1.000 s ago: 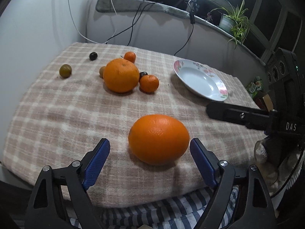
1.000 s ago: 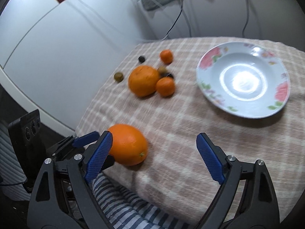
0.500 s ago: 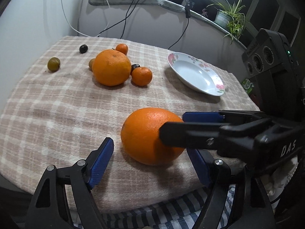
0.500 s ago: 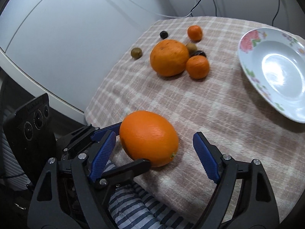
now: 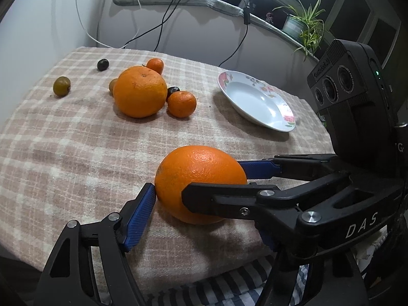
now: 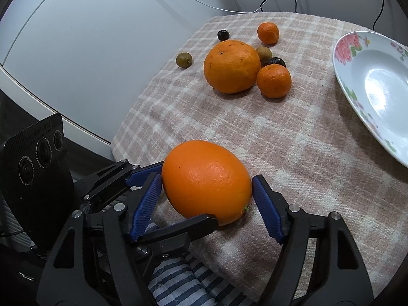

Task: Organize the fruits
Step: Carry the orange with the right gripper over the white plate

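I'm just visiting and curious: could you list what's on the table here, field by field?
surface: checked cloth
near fruit: big orange, between both grippers' jaws
left gripper: closing, pad touching the orange
right gripper: closing around the same orange
plate: flowered, nothing on it
other fruit: second large orange, two mandarins, four small dark or greenish fruits, grouped at the far side

plate (image 5: 255, 102) right of fruit cluster (image 5: 142, 91)

Two big oranges (image 6: 206, 182), two mandarins (image 6: 273, 80), perhaps four small fruits (image 6: 184, 60), one plate (image 6: 343, 51)
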A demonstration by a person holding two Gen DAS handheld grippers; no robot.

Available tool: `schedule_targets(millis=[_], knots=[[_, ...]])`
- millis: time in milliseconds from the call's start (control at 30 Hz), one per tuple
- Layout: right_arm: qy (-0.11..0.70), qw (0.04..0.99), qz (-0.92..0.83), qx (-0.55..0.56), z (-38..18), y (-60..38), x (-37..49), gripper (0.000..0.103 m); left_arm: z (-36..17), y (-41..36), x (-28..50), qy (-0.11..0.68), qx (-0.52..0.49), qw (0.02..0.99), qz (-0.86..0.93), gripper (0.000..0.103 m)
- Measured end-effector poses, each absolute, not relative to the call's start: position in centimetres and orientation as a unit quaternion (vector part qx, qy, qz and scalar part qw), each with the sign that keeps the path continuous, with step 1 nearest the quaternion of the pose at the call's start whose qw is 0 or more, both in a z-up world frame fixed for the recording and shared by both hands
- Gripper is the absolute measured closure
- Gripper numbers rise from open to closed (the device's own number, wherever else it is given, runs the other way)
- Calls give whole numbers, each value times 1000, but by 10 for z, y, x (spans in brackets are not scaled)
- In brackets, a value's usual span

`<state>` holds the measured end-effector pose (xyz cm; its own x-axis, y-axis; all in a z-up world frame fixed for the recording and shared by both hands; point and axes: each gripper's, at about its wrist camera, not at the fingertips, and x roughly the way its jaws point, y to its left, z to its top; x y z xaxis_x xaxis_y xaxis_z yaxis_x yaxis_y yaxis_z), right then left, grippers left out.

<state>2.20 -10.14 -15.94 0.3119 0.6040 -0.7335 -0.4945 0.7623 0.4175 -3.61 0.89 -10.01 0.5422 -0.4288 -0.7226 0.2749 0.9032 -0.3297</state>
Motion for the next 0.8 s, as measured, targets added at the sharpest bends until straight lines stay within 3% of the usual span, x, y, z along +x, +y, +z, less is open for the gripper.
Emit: schedule_targets(millis=[800], knots=[[429,854,282,83,-119,-173,46,28,-70,-52,14,393,-61,880,-260,30]])
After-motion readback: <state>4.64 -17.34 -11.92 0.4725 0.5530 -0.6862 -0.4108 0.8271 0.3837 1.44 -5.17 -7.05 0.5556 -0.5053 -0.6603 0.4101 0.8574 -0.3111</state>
